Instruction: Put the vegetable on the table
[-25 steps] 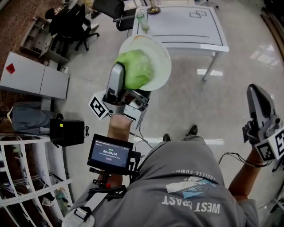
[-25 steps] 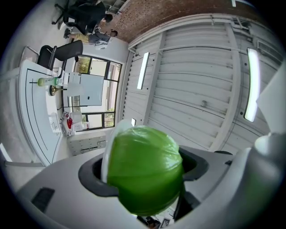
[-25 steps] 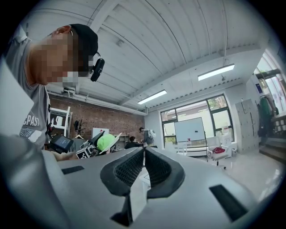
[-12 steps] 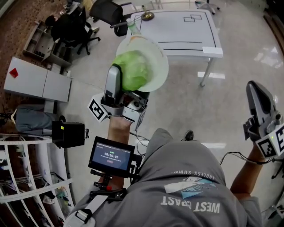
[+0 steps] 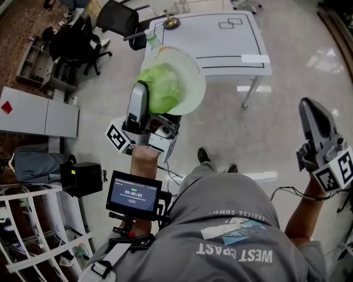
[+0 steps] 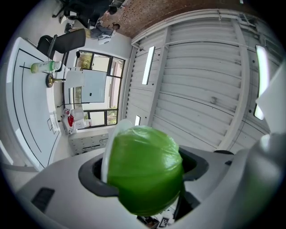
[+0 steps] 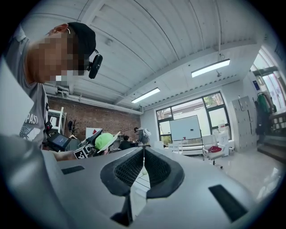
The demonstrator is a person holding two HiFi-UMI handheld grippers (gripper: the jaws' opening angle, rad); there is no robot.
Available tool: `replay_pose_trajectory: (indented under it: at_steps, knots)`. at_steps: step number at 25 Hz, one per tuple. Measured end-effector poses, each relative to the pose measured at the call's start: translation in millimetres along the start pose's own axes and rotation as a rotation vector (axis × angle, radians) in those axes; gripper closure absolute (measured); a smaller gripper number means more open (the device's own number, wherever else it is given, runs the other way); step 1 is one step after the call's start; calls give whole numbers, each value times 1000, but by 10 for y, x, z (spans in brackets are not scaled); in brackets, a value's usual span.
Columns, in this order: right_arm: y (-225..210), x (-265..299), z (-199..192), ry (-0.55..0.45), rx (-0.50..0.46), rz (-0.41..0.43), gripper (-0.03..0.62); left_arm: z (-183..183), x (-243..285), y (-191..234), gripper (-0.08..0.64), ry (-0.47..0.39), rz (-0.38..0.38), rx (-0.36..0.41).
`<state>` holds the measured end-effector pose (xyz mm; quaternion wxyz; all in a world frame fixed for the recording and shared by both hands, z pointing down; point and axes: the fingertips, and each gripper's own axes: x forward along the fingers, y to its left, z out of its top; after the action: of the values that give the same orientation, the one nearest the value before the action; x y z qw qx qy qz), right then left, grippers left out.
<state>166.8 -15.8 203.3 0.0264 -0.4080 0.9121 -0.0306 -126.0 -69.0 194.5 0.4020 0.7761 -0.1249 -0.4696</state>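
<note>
In the head view the left tool (image 5: pixel 151 96) is raised in front of the person, and its jaws are clamped on a round green vegetable (image 5: pixel 161 88) and on the white plate (image 5: pixel 190 77) that lies against the vegetable's far side. Both are held in the air over the shiny floor (image 5: pixel 276 126), well short of the white table (image 5: pixel 231 44) that stands beyond the tool's tip. A pale green bottle (image 5: pixel 151 38) and a small brass-coloured object (image 5: pixel 171 22) stand at the table's edge, past the plate, and a dark office chair (image 5: pixel 118 16) stands further on and to the left. A small lit screen (image 5: pixel 135 193) is mounted behind the left tool, near the person's forearm. The right tool (image 5: pixel 310 113) is held out to the person's right side, well apart from the left tool, the vegetable and the table. In the left gripper view the vegetable (image 6: pixel 145 167) fills the space between the two dark pads (image 6: pixel 89 181), and the thin white rim of the plate is pressed along its left side. In the right gripper view the jaws are together with only a narrow slit between them and nothing in it; off to that tool's left the other tool shows small with the vegetable (image 7: pixel 103 141) and plate, and a whiteboard (image 7: pixel 185 127) stands far ahead by the windows.
</note>
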Motion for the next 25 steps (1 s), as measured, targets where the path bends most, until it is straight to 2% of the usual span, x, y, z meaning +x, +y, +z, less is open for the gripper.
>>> replay_pose_trajectory:
  at_steps: [3, 8, 15, 19, 25]
  knots:
    - [-7, 273, 130, -1, -29, -33, 584, 290, 94, 76, 186, 10, -28, -15]
    - [131, 371, 114, -28, -58, -70, 584, 382, 48, 145, 185, 49, -71, -22]
    - [195, 1100, 178, 7, -86, -80, 584, 1032, 153, 476, 186, 43, -86, -58]
    - [48, 1292, 185, 22, -81, -78, 584, 1169, 247, 662, 184, 31, -74, -66]
    - [-336, 1505, 123, 24, -52, -52, 584, 1169, 477, 966, 186, 28, -33, -58]
